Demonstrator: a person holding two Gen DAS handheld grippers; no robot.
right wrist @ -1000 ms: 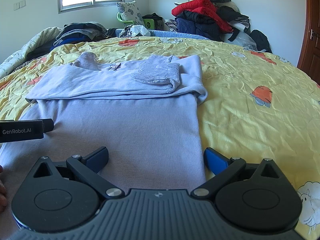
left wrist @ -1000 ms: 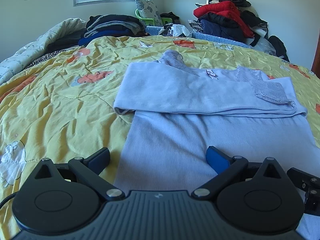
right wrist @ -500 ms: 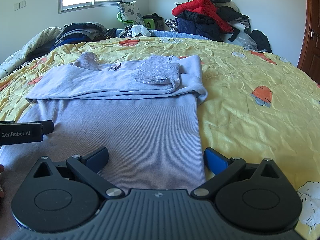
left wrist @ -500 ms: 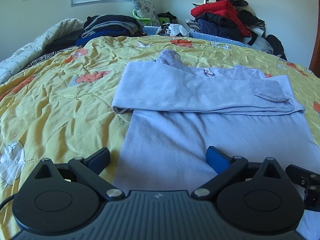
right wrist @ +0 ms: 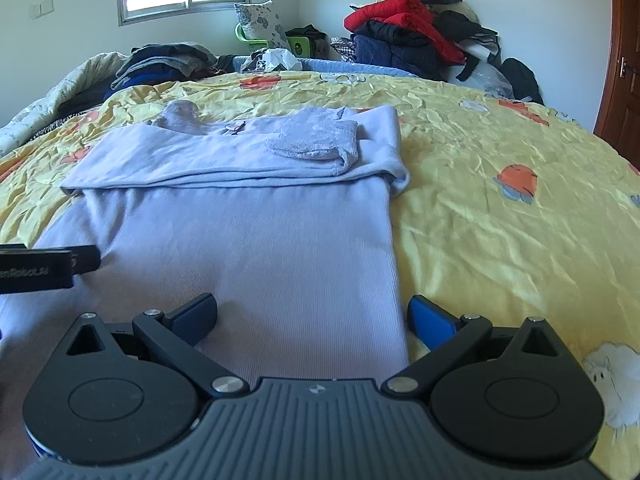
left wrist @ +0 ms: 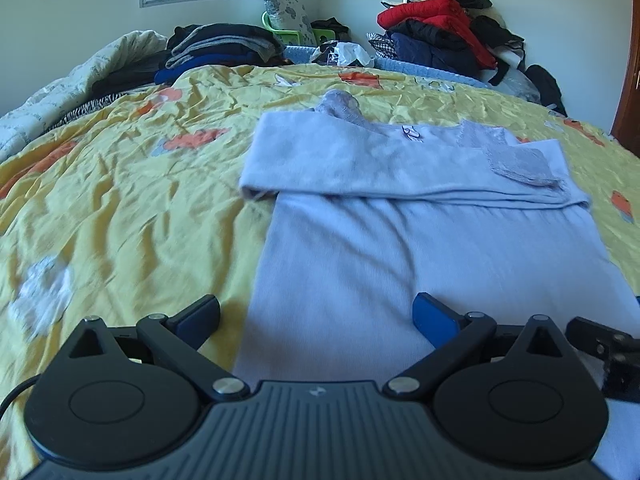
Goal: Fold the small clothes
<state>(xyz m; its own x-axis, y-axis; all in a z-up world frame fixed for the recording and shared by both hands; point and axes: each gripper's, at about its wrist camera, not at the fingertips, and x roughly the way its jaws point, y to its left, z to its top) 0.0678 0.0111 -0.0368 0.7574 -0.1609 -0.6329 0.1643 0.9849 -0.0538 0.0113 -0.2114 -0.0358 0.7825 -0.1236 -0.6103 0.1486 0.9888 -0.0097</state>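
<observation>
Slightly forward since earlier, my left gripper (left wrist: 316, 316) and right gripper (right wrist: 312, 314) hover released over the pale-lilac knit top's (left wrist: 400, 248) hem on the yellow printed bedspread (left wrist: 120, 208); dark folded clothes (left wrist: 224, 46) beyond. Only my right view shows the brown door (right wrist: 620, 68).

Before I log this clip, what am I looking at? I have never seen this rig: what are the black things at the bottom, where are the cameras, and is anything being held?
Each picture comes from a camera on a tool that a person holds, looking forward along its two blue-tipped fingers. The left hand-held gripper and the right hand-held gripper are both open and hold nothing. Each hovers over a near corner of a pale lilac top spread on a yellow bedspread, its sleeves folded across the chest. Heaps of other clothes sit at the far end of the bed. The black bar at each picture's inner edge is the other tool.
</observation>
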